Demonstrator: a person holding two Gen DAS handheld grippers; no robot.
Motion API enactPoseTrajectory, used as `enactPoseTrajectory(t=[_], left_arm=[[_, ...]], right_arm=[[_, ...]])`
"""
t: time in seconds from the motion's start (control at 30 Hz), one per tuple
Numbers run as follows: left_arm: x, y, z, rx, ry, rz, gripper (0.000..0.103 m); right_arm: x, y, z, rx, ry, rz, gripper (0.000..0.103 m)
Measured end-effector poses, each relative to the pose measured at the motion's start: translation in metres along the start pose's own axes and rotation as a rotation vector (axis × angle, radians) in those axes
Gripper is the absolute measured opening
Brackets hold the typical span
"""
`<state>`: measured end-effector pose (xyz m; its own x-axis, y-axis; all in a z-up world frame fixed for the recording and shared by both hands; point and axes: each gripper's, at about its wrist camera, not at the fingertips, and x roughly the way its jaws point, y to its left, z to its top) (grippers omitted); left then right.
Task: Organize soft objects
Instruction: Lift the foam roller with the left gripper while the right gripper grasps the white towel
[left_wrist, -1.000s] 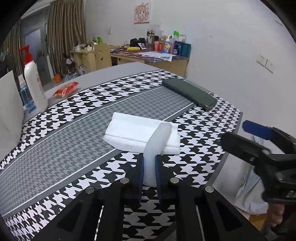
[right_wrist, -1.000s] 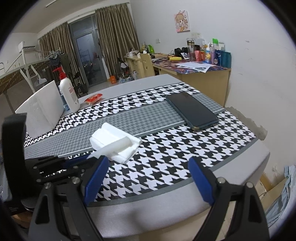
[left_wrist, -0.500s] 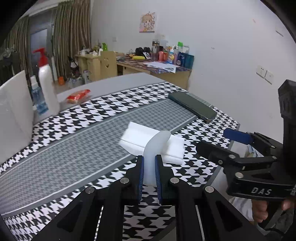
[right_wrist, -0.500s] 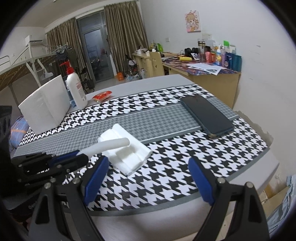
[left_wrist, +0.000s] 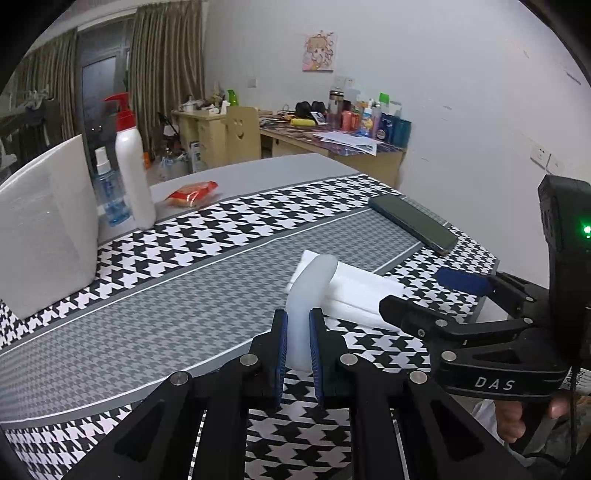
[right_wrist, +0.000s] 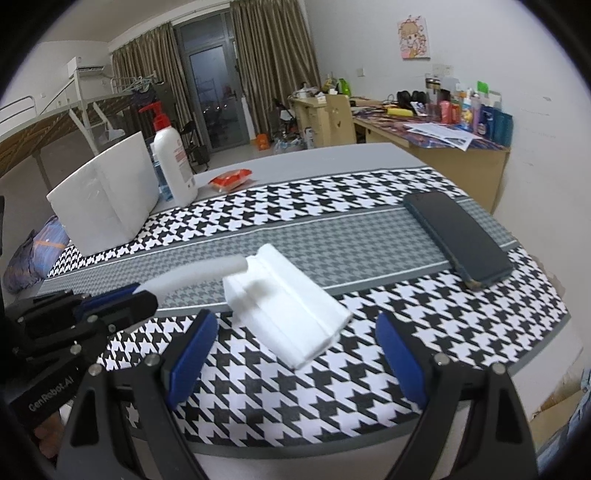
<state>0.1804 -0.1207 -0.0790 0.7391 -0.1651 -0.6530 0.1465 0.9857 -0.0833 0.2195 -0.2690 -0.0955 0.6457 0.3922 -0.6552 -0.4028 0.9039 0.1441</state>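
My left gripper (left_wrist: 297, 343) is shut on a white foam strip (left_wrist: 308, 295) that bends up and forward above the table; it also shows in the right wrist view (right_wrist: 199, 273). A stack of folded white foam pieces (right_wrist: 288, 306) lies on the houndstooth cloth (right_wrist: 332, 369) just beyond the strip's tip; it shows in the left wrist view (left_wrist: 354, 291) too. My right gripper (right_wrist: 295, 354) is open and empty, its jaws wide apart in front of the stack, and appears at the right of the left wrist view (left_wrist: 424, 299).
A dark phone (right_wrist: 458, 236) lies at the table's right side. A white foam block (right_wrist: 107, 199), a pump bottle (right_wrist: 173, 162), a small spray bottle (left_wrist: 109, 188) and a red packet (right_wrist: 231, 179) stand at the far left. A cluttered desk (right_wrist: 436, 136) is behind.
Both grippers have moved closer to the foam stack. The left gripper keeps hold of the strip and has swung left; the right gripper now reaches further in beside it.
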Motion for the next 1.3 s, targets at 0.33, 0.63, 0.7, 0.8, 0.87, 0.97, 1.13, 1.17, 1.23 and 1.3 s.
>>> enactPoseTrajectory(t=[0.33, 0.63, 0.7, 0.8, 0.87, 0.97, 1.13, 1.17, 1.23, 1.3], left_arm=[[-0.001, 0.015, 0.000, -0.033, 0.007, 0.017, 0.013], [-0.002, 0.022, -0.002, -0.051, 0.014, 0.018, 0.013], [-0.003, 0.023, -0.002, -0.053, 0.014, 0.019, 0.013], [-0.004, 0.025, -0.003, -0.057, 0.014, 0.019, 0.013], [-0.005, 0.027, -0.003, -0.061, 0.014, 0.019, 0.013], [-0.006, 0.029, -0.004, -0.064, 0.012, 0.022, 0.013], [-0.009, 0.031, -0.005, -0.074, 0.010, 0.025, 0.013], [-0.010, 0.031, -0.005, -0.074, 0.009, 0.026, 0.013], [-0.010, 0.032, -0.006, -0.075, 0.011, 0.027, 0.013], [-0.011, 0.032, -0.006, -0.077, 0.012, 0.022, 0.013]], right_arm=[[0.017, 0.009, 0.001, -0.025, 0.035, 0.013, 0.087], [0.036, 0.011, -0.001, -0.021, 0.121, 0.007, 0.074], [0.039, 0.012, -0.001, -0.024, 0.133, 0.004, 0.072], [0.043, 0.014, -0.001, -0.034, 0.141, -0.010, 0.069], [0.043, 0.015, 0.000, -0.041, 0.144, -0.015, 0.066], [0.045, 0.015, 0.001, -0.048, 0.142, -0.031, 0.061], [0.047, 0.015, 0.002, -0.061, 0.135, -0.068, 0.048], [0.047, 0.015, 0.002, -0.062, 0.133, -0.080, 0.043], [0.047, 0.013, 0.003, -0.059, 0.130, -0.101, 0.033], [0.048, 0.013, 0.003, -0.067, 0.130, -0.133, 0.024]])
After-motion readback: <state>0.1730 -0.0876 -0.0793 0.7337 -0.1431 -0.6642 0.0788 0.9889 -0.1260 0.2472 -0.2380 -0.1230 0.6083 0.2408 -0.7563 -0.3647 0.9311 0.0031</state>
